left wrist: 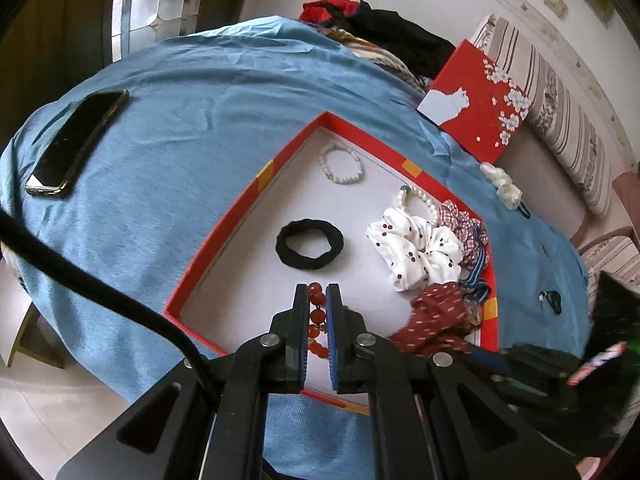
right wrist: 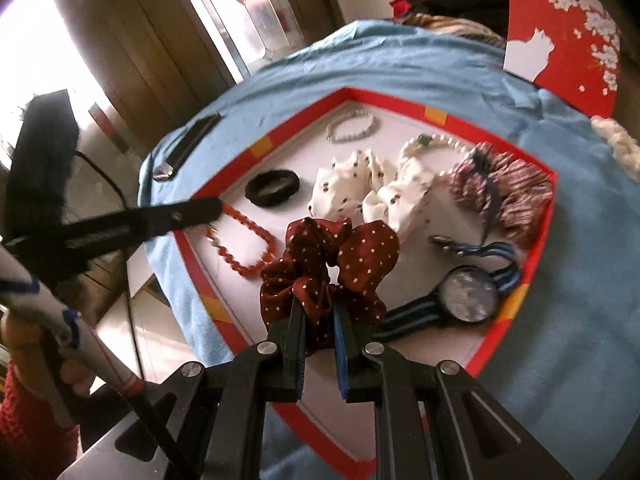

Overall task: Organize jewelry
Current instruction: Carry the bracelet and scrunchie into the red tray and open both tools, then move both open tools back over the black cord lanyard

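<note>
Two hand-held claws work over a shallow red box (left wrist: 256,196) lying on a desk draped in blue cloth (left wrist: 192,80). In the left wrist view, the left claw (left wrist: 318,300) sits at the bottom centre of the frame, narrowed onto an orange bead bracelet (left wrist: 316,308) whose beads show between the two fingers, low over the box's white floor near its lower edge. Above it in the frame lies a black hair tie (left wrist: 310,244), and higher still a white bead bracelet (left wrist: 342,165) near the box's top corner. To the right, a white dotted scrunchie (left wrist: 416,252) overlaps a pearl bracelet (left wrist: 416,200), with a checked scrunchie (left wrist: 460,220) just beside them against the right wall. In the right wrist view, the right claw (right wrist: 320,308) at bottom centre is closed on a dark red dotted scrunchie (right wrist: 328,264), which bunches up above the fingertips; whether it touches the box floor cannot be told. The orange bracelet lies looped on the white floor to the left of centre, one end under the left claw's tip. A wristwatch with a blue striped band (right wrist: 468,300) rests at the lower right corner of the box. Outside the box, a black phone (left wrist: 76,144) lies on the cloth at the left of the left wrist frame, the red lid with white blossoms (left wrist: 476,104) leans at the upper right, and a cream scrunchie (left wrist: 502,186) sits on the cloth just below it.
</note>
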Tool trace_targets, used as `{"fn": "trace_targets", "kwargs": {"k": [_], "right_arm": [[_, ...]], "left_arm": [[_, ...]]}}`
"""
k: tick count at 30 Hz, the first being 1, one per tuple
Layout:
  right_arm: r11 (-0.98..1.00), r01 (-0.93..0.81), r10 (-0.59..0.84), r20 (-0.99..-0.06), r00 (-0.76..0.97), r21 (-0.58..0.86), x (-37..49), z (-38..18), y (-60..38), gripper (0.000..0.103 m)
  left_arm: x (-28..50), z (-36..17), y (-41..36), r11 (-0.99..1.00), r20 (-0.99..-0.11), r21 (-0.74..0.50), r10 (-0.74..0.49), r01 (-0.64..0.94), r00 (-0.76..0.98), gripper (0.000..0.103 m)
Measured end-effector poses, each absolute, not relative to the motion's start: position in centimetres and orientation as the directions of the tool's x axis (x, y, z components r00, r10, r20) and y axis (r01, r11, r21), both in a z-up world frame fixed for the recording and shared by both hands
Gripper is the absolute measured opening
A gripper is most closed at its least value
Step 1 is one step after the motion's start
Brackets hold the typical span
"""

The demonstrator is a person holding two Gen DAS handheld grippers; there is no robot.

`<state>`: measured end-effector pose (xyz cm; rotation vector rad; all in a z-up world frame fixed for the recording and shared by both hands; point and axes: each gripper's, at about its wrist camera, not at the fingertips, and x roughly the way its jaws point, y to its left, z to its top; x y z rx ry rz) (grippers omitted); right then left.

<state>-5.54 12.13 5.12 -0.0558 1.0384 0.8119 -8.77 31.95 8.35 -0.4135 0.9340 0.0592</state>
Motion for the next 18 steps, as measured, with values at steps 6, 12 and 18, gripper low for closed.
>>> {"fn": "trace_targets", "kwargs": {"k": [6,12,18], "right_arm": [[0.720,-0.595,0.581,-0.780,0.234,0.357,-5.1,4.5,12.2,0.029],[0.723,-0.588,0.598,-0.754,0.271,0.363,-6.2,6.7,10.2,0.037],[0.757,-0.550,0.584,-0.742,0.330,0.352,-7.2,8.3,5.5,0.041]], "left_arm": [[-9.8,10.1,32.2,0.911,-0.766,-0.337,-0.118,-0.239,0.632,0.008],[-10.9,12.5,30.9,0.923,-0.739,-0.305,-0.073,-0.236,0.669,0.029],[-11.5,14.2,27.9,0.953,-0.732,-0.231,-0.038,-0.196,0.680,0.033]]}}
